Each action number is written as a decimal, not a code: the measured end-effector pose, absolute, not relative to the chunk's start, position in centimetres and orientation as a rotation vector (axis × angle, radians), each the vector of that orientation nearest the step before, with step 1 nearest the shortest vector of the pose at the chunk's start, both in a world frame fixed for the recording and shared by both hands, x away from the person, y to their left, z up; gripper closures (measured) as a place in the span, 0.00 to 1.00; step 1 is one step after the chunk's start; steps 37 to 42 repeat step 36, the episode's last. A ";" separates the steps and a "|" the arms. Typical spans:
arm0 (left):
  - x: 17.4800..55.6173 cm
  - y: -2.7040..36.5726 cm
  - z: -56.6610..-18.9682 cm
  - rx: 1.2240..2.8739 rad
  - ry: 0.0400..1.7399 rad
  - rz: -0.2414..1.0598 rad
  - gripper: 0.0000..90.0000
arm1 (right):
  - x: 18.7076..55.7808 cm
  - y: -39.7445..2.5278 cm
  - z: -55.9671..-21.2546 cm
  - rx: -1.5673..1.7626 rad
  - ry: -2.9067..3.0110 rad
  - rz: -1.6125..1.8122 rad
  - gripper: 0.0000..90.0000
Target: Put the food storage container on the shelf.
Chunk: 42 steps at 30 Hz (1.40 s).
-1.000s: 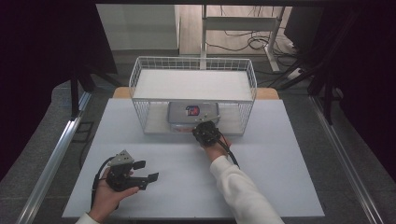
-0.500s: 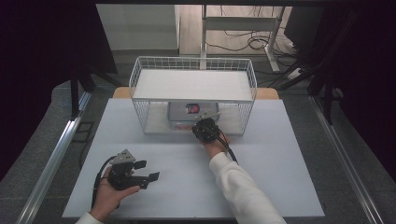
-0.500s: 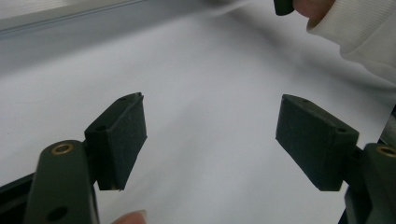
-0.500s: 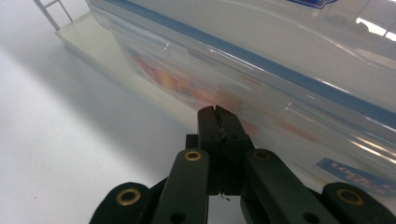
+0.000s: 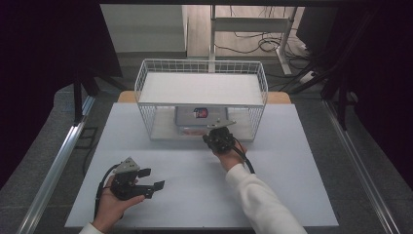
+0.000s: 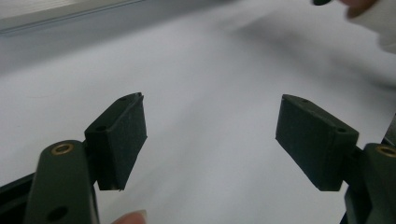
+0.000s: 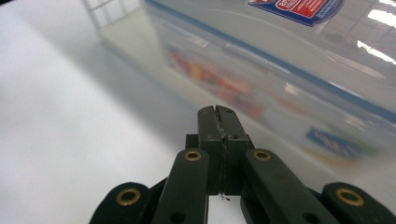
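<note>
A clear plastic container (image 5: 196, 117) with a red label stands on the lower level of a white wire rack (image 5: 201, 89), under its shelf. My right gripper (image 5: 215, 133) is at the rack's open front, pointing at the container. In the right gripper view its jaws (image 7: 218, 112) are shut with nothing between them, and their tip is just short of the container's (image 7: 280, 60) front wall, which has a blue-edged lid and colourful contents. My left gripper (image 5: 152, 178) hovers low over the table's near left. In the left gripper view (image 6: 212, 126) its pads (image 6: 126, 135) stand wide apart over bare white table.
The white table top (image 5: 272, 165) lies open between the two grippers and to the right. A metal rail (image 5: 58, 161) runs along the left side and another (image 5: 360, 165) along the right. Cables and a stand (image 5: 253, 29) lie on the floor behind the rack.
My right gripper has crept slightly forward toward the container. The left gripper has hardly moved and stays open.
</note>
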<state>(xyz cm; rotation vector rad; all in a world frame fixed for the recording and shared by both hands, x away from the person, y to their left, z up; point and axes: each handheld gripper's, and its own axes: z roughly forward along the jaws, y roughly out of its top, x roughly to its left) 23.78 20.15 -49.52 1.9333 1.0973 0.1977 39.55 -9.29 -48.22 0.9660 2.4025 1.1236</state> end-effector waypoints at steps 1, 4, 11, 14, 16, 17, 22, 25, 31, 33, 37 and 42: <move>23.8 20.2 -49.5 1.932 1.099 0.199 0.27 | 39.0 -9.8 -47.9 0.955 2.410 1.125 0.99; 23.7 20.3 -49.5 1.929 1.105 0.206 0.27 | 36.9 -11.8 -47.0 0.913 2.441 1.122 0.99; 23.8 20.3 -49.6 1.931 1.114 0.219 0.27 | 31.2 -18.3 -46.3 0.897 2.480 1.127 0.98; 23.8 20.0 -49.8 1.936 1.117 0.226 0.27 | 28.9 -21.0 -46.7 0.886 2.471 1.100 0.98; 23.9 19.8 -49.9 1.940 1.119 0.225 0.27 | 27.5 -22.6 -47.2 0.902 2.466 1.090 0.99; 24.0 19.7 -49.9 1.938 1.117 0.219 0.27 | 27.0 -23.1 -47.3 0.926 2.475 1.094 0.98; 24.1 19.4 -50.1 1.953 1.120 0.240 0.27 | 25.6 -25.1 -47.7 1.008 2.464 1.144 0.75; 24.1 19.4 -50.1 1.958 1.124 0.246 0.27 | 25.9 -25.3 -47.9 1.032 2.429 1.125 0.58; 24.0 19.4 -50.2 1.970 1.119 0.257 0.27 | 26.2 -24.9 -47.9 1.053 2.404 1.133 0.39; 24.0 19.4 -50.2 1.970 1.116 0.257 0.27 | 26.3 -25.0 -47.9 1.058 2.390 1.117 0.36; 24.0 19.5 -50.2 1.969 1.115 0.258 0.27 | 26.4 -25.1 -48.0 1.077 2.370 1.102 0.32; 24.0 19.5 -50.2 1.969 1.115 0.258 0.27 | 26.4 -25.1 -48.0 1.077 2.370 1.102 0.32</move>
